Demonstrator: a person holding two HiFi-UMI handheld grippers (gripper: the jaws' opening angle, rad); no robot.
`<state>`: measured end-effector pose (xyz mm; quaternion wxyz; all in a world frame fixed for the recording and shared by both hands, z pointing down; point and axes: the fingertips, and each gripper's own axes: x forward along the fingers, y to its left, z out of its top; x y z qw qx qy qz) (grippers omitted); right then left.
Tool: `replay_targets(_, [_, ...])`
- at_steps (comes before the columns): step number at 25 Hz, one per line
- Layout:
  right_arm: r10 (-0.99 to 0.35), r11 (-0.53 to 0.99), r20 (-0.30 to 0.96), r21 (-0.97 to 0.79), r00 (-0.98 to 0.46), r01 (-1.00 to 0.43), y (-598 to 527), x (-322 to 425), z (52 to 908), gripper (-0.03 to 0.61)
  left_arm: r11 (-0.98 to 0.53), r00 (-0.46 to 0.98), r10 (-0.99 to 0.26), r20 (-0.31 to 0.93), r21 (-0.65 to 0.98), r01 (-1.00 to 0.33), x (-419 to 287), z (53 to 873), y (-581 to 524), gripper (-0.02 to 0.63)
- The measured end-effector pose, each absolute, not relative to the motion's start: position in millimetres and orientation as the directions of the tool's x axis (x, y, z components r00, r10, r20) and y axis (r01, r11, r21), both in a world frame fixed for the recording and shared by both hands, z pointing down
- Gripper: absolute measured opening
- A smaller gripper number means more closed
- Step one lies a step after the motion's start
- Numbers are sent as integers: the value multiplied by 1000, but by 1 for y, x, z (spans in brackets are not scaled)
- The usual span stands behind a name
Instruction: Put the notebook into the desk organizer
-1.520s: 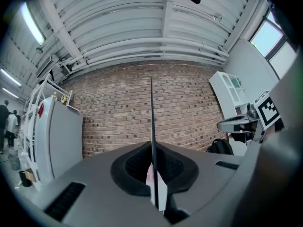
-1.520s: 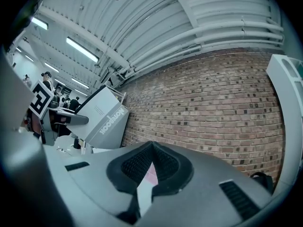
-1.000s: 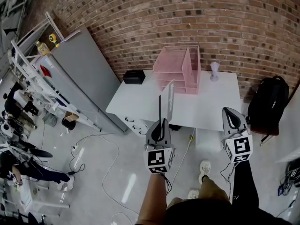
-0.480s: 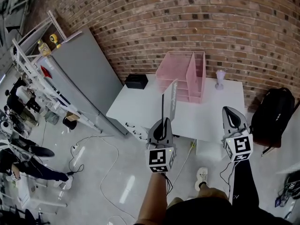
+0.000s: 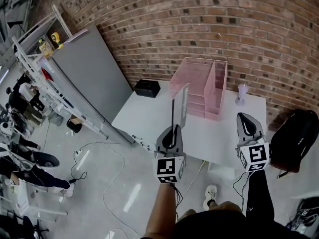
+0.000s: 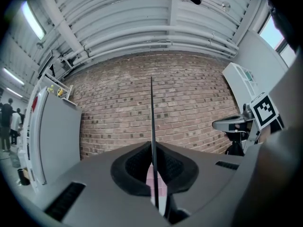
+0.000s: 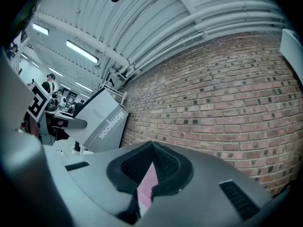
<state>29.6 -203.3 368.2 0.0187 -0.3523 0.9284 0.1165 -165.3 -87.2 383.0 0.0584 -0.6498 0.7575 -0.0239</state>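
My left gripper is shut on the lower edge of a grey notebook, which stands upright in front of the white desk. In the left gripper view the notebook shows edge-on as a thin dark line between the closed jaws. Its cover also shows at the left of the right gripper view. The pink mesh desk organizer stands at the back of the desk against the brick wall, beyond the notebook. My right gripper is shut and holds nothing, over the desk's near right edge.
A black box sits at the desk's back left, and a small pale vase at its back right. A large grey panel leans at the left. A black backpack lies on the floor at the right. Cables run across the floor.
The desk and organizer have grown larger and slid toward the right in the head view as the person steps closer. Both grippers keep their pose, the notebook still gripped upright.
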Motion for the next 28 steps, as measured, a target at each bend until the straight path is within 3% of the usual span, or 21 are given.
replay_targets(19, [-602, 763, -127, 201, -788, -615, -311, -25, 378, 21, 232, -232, -973, -13, -135, -963, -221, 392, -177, 20])
replay_targets(28, [-615, 758, -138, 166, -776, -630, -350, -19, 376, 21, 189, -189, -982, -9, -145, -971, -211, 393, -213, 20])
